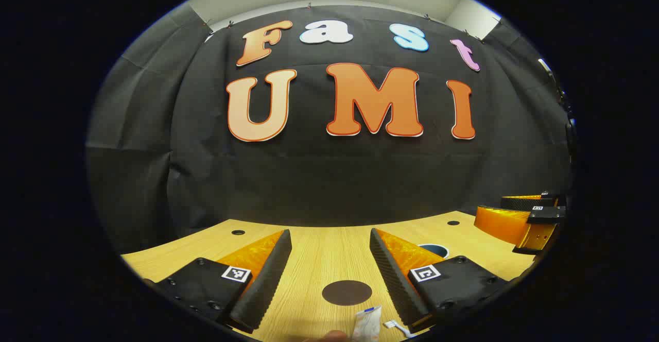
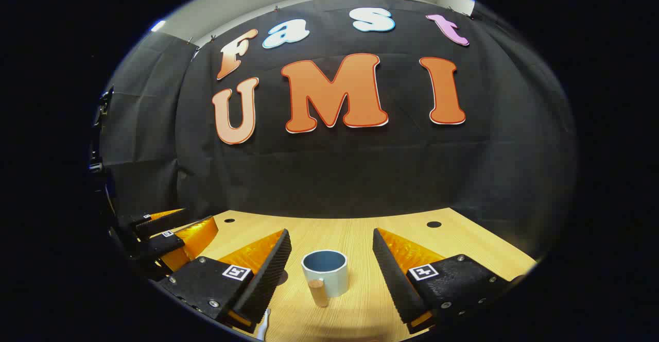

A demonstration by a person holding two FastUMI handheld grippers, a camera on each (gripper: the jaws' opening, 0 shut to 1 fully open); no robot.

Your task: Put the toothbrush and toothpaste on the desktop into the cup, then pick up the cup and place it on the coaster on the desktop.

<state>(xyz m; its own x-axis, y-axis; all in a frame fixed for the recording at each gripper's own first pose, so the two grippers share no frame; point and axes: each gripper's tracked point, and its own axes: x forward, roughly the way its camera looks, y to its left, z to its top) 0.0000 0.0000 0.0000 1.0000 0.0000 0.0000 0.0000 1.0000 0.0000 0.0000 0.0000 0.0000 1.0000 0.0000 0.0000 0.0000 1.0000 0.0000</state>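
My left gripper (image 1: 329,234) is open over the wooden desktop (image 1: 314,259). The dark round coaster (image 1: 346,292) lies between its fingers. Just in front of the coaster, at the lower edge, lie the white toothpaste tube (image 1: 367,323) and the white toothbrush (image 1: 396,326). The cup's rim (image 1: 433,250) peeks out behind one finger. My right gripper (image 2: 331,233) is open too, and the pale cup (image 2: 325,272) stands upright between its fingers, untouched. The cup's wooden handle (image 2: 319,290) faces the camera. An end of the toothbrush (image 2: 262,324) shows at the bottom.
The booth's black cloth wall rises behind the desk's far edge. Small round holes (image 1: 238,232) (image 2: 434,224) sit in the desktop near the back. The right gripper (image 1: 530,218) hovers at the left gripper view's right side, and the left gripper (image 2: 165,234) at the right gripper view's left side.
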